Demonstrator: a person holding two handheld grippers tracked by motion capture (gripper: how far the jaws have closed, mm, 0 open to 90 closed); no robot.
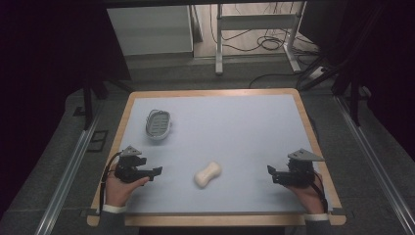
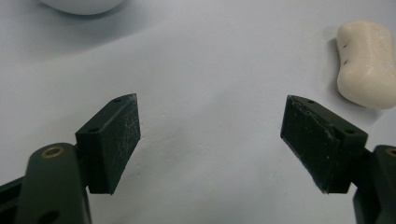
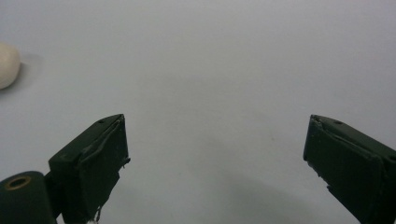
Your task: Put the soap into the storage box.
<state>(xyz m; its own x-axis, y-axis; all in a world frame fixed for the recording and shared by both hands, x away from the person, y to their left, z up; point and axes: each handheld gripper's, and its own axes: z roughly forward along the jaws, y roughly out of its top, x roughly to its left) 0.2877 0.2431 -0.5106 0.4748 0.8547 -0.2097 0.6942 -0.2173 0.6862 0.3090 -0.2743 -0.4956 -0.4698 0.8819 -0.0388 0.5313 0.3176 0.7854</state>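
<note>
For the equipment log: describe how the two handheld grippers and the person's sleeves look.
Both the left gripper and right gripper are black, with blocky scuffed jaw pads, brass-ringed pivots, a grey three-cornered top plate and a trailing black cable. White cuffs show under grey sleeves.

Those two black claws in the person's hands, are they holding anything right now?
No, nothing. The left gripper and the right gripper both stand open over bare table, and the soap bar lies untouched between them.

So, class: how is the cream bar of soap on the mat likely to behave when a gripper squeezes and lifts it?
The bar of soap looks solid, so probably stiff. Its smooth, rounded, waisted shape suggests it may slip from flat pads unless gripped at the narrow middle. Lying flat, it would likely slide rather than roll if pushed.
</note>
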